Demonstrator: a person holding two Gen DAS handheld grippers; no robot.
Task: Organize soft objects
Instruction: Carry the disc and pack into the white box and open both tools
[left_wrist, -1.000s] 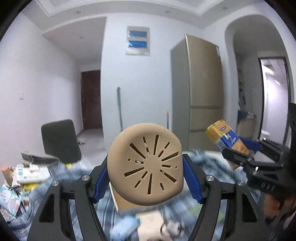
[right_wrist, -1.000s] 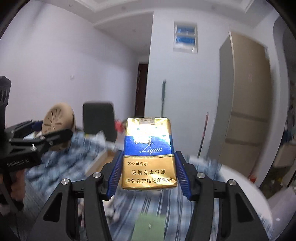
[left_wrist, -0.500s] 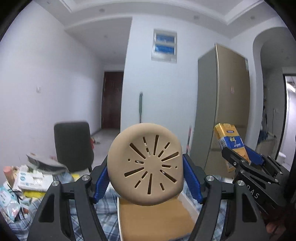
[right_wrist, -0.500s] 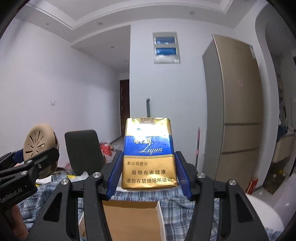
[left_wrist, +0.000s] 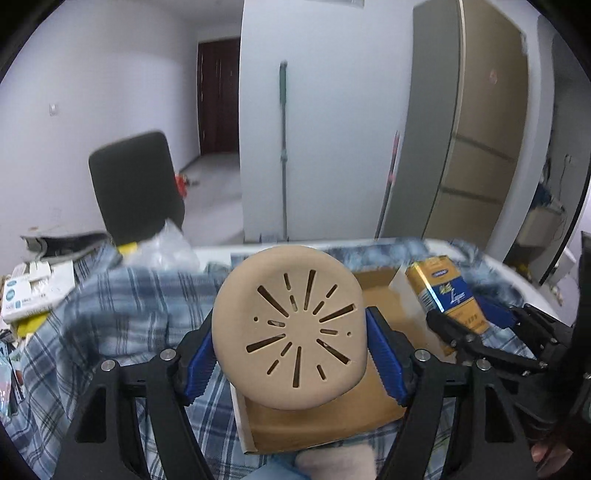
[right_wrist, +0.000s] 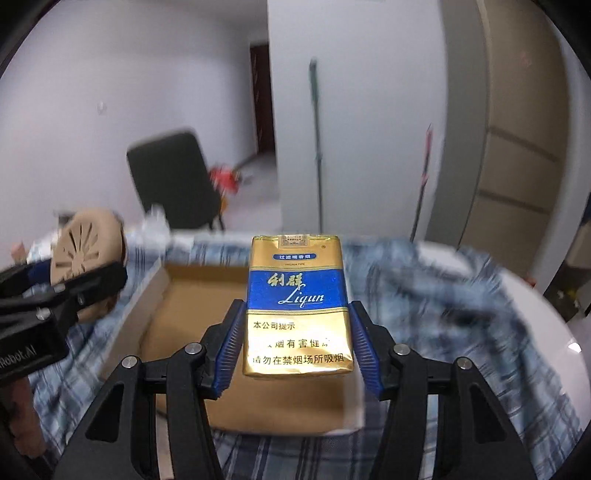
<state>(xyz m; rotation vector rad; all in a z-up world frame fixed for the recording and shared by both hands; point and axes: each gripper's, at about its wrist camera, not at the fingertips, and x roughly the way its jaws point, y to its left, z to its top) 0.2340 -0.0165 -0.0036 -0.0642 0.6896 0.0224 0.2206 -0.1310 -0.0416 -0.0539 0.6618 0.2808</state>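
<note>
Here the right gripper (right_wrist: 297, 347) grips an upright cigarette pack (right_wrist: 298, 306), long axis vertical; left gripper (left_wrist: 290, 354) clamps a tan pad (left_wrist: 291, 332).

A white round table (right_wrist: 532, 325) carries a blue plaid cloth (left_wrist: 122, 306); an open cardboard box (right_wrist: 192, 314) lies at its centre, packets (left_wrist: 29, 291) at nine o'clock

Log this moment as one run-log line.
left tool: shut on tan pad | right tool: shut on cigarette pack | both over cardboard box
</note>
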